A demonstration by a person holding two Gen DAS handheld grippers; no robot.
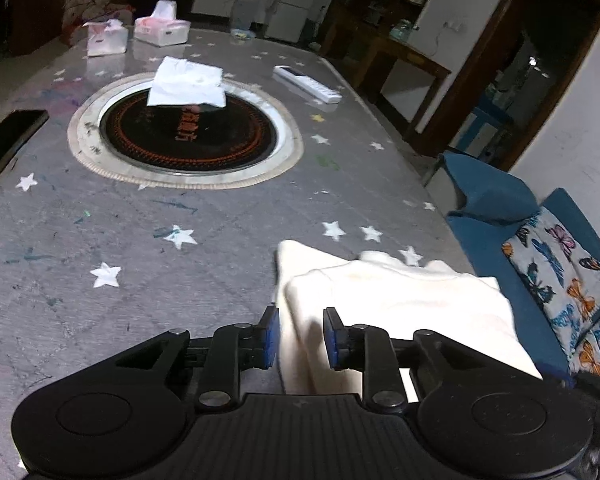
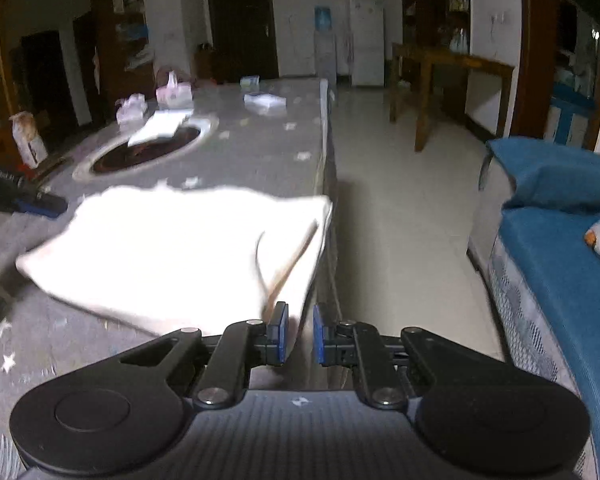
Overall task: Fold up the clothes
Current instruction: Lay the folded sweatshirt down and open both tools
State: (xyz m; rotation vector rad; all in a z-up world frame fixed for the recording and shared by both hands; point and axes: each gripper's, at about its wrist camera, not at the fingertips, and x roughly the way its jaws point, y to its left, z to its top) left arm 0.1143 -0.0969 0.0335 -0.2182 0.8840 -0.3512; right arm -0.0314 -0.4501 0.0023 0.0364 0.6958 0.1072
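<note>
A cream-white garment (image 1: 400, 312) lies folded on the grey star-patterned table (image 1: 140, 240) near its right edge. My left gripper (image 1: 300, 336) is open, its blue pads on either side of the garment's left folded edge. In the right wrist view the same garment (image 2: 172, 248) lies bright and flat by the table's edge. My right gripper (image 2: 300, 334) is open at the garment's near right corner, with cloth just ahead of the left pad. Another folded white cloth (image 1: 188, 82) lies on the round black hob (image 1: 188, 132) farther back.
Two tissue packs (image 1: 162, 24) and a white remote (image 1: 306, 84) lie at the table's far end. A dark phone (image 1: 8, 136) is at the left edge. A blue sofa (image 1: 540, 280) with a butterfly cushion stands to the right. A wooden table (image 2: 452, 80) stands across the tiled floor.
</note>
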